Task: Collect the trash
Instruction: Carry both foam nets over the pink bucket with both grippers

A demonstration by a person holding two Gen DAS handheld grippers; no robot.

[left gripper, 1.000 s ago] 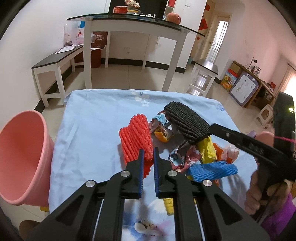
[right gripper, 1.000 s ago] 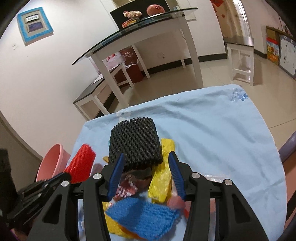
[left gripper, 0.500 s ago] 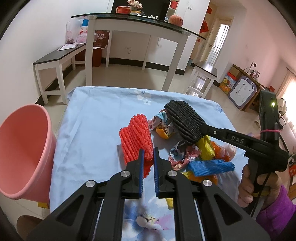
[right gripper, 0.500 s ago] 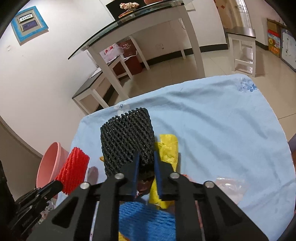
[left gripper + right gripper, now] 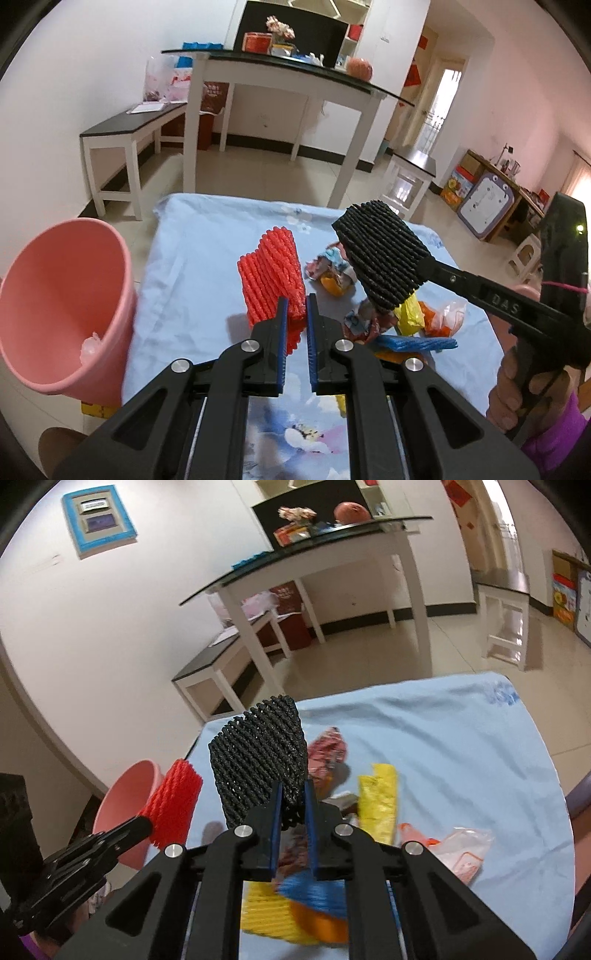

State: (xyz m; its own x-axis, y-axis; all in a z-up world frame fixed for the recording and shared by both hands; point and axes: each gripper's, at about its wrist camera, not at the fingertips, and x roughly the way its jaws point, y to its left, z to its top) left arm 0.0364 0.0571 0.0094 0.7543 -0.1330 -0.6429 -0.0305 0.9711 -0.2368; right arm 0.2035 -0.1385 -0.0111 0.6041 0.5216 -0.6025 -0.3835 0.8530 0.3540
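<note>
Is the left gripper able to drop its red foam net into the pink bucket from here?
Probably yes: the left gripper grips the red foam net, and the pink bucket gapes beside it, nothing between.
</note>
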